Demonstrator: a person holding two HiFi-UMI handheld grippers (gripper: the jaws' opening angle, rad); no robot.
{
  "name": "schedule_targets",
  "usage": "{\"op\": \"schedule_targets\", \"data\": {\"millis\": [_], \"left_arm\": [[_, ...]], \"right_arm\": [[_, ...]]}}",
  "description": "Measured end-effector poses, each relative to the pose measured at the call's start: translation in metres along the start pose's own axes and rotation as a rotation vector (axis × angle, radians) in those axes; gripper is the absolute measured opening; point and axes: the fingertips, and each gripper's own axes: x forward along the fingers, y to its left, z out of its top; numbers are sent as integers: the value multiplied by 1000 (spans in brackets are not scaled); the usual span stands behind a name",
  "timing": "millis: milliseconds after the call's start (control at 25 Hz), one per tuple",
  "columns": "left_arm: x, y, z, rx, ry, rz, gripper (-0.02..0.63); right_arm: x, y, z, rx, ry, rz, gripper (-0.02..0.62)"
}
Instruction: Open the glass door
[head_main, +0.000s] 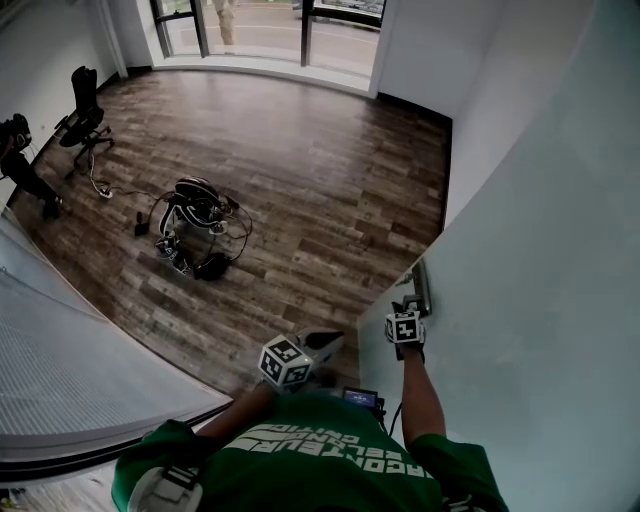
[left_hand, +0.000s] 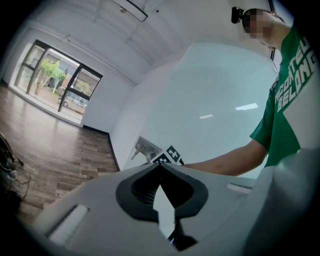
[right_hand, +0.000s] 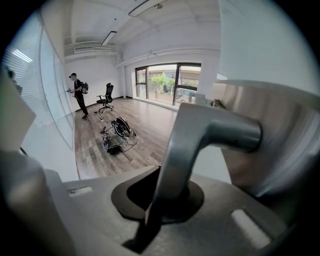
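The frosted glass door (head_main: 540, 250) fills the right side, beside the wooden floor (head_main: 300, 180). Its metal lever handle (right_hand: 200, 135) sits at the door's left edge. The right hand-held gripper (right_hand: 165, 185) is clamped tight on that lever. The left hand-held gripper (left_hand: 160, 167) hovers near and to its left, jaws together at the tips, holding nothing.

The right gripper (head_main: 410, 305) is held out on a bare, nearly straight forearm (head_main: 420, 395) and pointed steeply downward, and its jaws are clamped on the door handle (right_hand: 210, 132). The left gripper (head_main: 325, 345) is carried before the chest on a bent arm (head_main: 235, 412), roughly level. Its jaws are closed together with nothing between them.
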Motion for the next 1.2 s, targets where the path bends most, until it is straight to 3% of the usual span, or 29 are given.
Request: {"op": "schedule_targets", "data": {"millis": [760, 1200], "left_arm": [[59, -20, -6, 2, 47, -45, 15], [64, -10, 0, -11, 58, -61, 15]], "right_arm": [[-10, -76, -10, 69, -2, -80, -8], [-6, -88, -16, 80, 3, -73, -8]]}}
